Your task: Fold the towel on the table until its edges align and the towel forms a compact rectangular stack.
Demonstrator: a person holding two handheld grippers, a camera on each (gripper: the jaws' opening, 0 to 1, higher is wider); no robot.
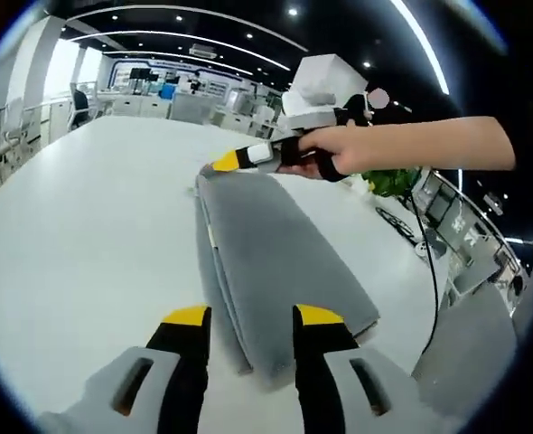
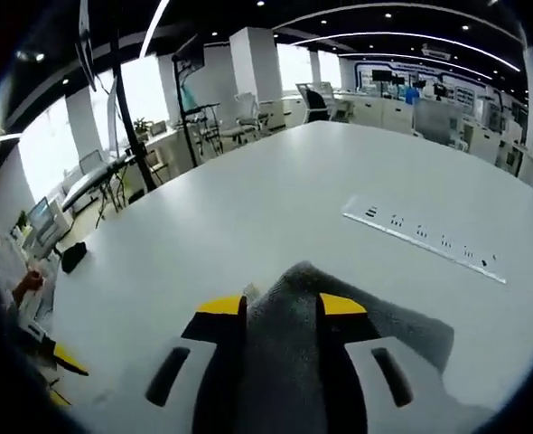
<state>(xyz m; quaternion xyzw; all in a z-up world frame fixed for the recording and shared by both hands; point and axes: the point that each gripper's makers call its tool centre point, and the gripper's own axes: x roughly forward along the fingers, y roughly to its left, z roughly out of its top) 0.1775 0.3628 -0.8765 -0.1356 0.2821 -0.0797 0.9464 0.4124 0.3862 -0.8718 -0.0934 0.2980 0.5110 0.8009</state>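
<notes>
Left tongs (image 1: pixel 246 318) straddle the near end of a folded grey cloth towel (image 1: pixel 271 258) on the white table (image 1: pixel 86 226), jaws parted. Right tongs (image 2: pixel 280 307) clamp its far corner.

The black two-jaw left gripper (image 1: pixel 249 327) with yellow tips and grey slotted housing is showing; the matching right gripper (image 2: pixel 282 309) is showing too.

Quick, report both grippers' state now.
Left gripper: fingers around the near end of the folded grey towel; grip cannot be told.
Right gripper: shut on the towel.
</notes>
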